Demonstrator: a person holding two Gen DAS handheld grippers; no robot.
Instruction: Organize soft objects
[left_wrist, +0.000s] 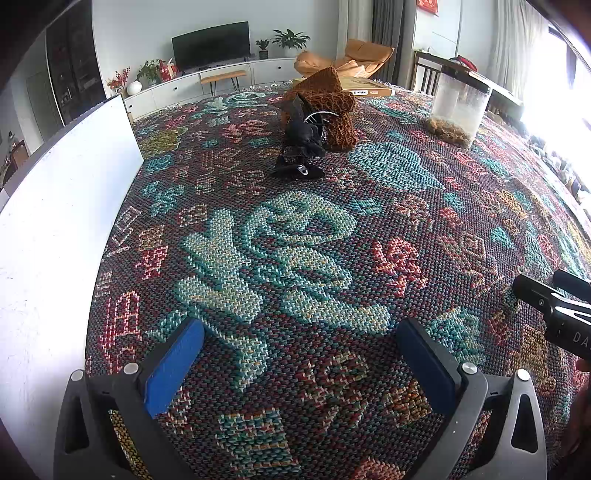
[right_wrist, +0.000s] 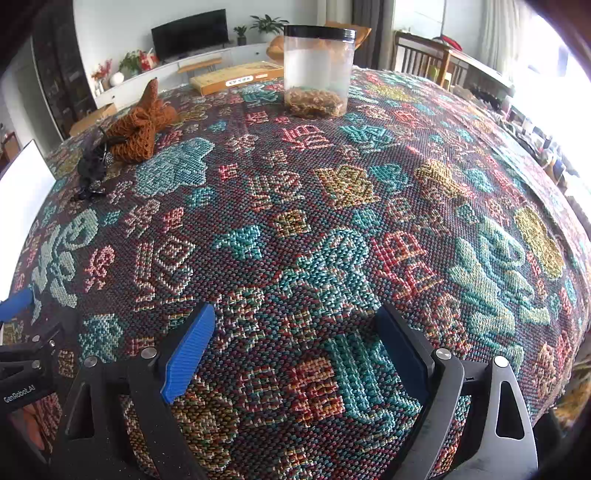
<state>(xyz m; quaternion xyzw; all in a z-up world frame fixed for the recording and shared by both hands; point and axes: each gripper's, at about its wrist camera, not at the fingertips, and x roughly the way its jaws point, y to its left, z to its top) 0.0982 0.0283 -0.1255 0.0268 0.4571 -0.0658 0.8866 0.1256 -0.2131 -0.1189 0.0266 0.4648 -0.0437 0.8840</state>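
Your left hand-held gripper (left_wrist: 299, 354) and right hand-held gripper (right_wrist: 295, 347) hover spread and empty, well short of the brown knit (left_wrist: 325, 107) and black bundle (left_wrist: 301, 147) awaiting sorting.

Both grippers (left_wrist: 295, 354) (right_wrist: 295, 339): blk frames, blue pads, silver screws.

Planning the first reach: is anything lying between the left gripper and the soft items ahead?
Nothing visible: only bare patterned cloth lies between the open left gripper and the black item beside the brown knit. The white board stands off to the side.
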